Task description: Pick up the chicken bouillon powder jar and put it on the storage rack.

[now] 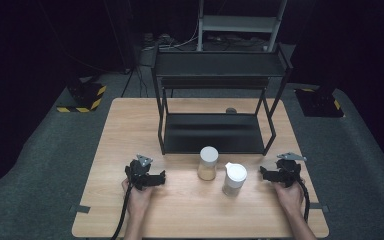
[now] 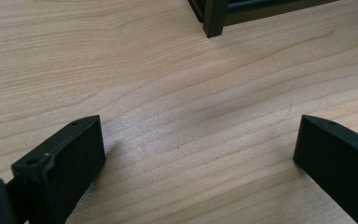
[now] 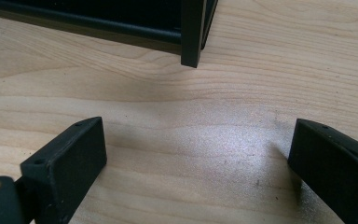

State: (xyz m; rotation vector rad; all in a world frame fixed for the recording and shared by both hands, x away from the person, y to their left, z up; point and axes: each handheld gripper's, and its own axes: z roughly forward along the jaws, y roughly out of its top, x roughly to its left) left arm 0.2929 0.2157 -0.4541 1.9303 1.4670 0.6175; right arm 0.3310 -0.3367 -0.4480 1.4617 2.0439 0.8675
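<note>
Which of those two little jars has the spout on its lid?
The jar on the right, nearer the right gripper: its white lid has a pointed spout tab. The other jar, with yellowish contents, has a plain round lid and stands closer to the black rack.

A rack (image 1: 215, 132) stands on the table (image 1: 130, 120) at 12 o'clock, toward the far edge. Two jars stand just in front of it: one jar (image 1: 208, 163) in the middle, the other jar (image 1: 234, 178) just beside it at 4 o'clock. The left gripper (image 1: 156, 178) sits at 9 o'clock from the jars and the right gripper (image 1: 267, 173) at 3 o'clock.
</note>
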